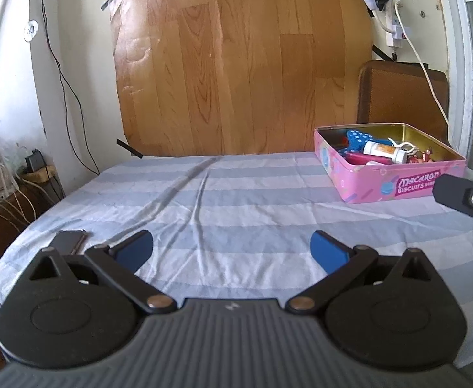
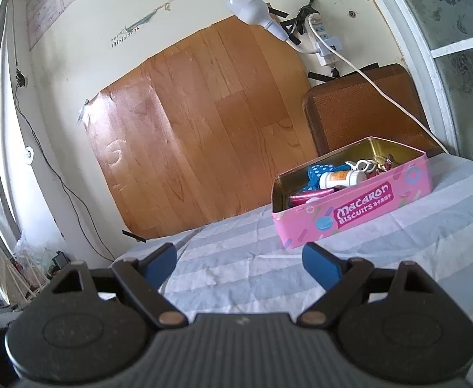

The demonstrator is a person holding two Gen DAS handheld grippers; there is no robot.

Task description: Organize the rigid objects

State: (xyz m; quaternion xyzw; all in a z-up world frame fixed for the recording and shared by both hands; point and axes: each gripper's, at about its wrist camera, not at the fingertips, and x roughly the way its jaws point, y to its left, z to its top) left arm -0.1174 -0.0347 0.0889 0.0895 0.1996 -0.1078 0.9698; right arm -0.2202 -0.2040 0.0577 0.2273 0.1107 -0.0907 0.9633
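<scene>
Pink tin (image 1: 394, 177), lettered "Macaron Biscuits", is being viewed by both wrist cameras on the striped sheet (image 1: 236, 200), at the far right of the bed, just before a brown cushion (image 1: 401, 93). Inside it, a white bottle (image 1: 385, 151) on its side, a blue dotted piece (image 1: 357, 138), a magenta wrapped item (image 2: 304, 198) and a white clip (image 2: 364, 164) are being held loosely in a heap; smaller items beside them cannot be told. One dark flat object (image 1: 69, 241) is being left outside the tin, near the left edge of the bed, just beyond the left gripper (image 1: 231, 249). Jaws of the left gripper are being kept wide apart with nothing between them. Jaws of the right gripper (image 2: 239, 260) are likewise being held spread and empty, pointed toward the tin. Judged from this, sorting is being carried out near its end, with one piece seemingly unplaced. The next move is judged to call for the left gripper being swung over the dark object, lowered flat to the sheet and closed across its narrow sides.
</scene>
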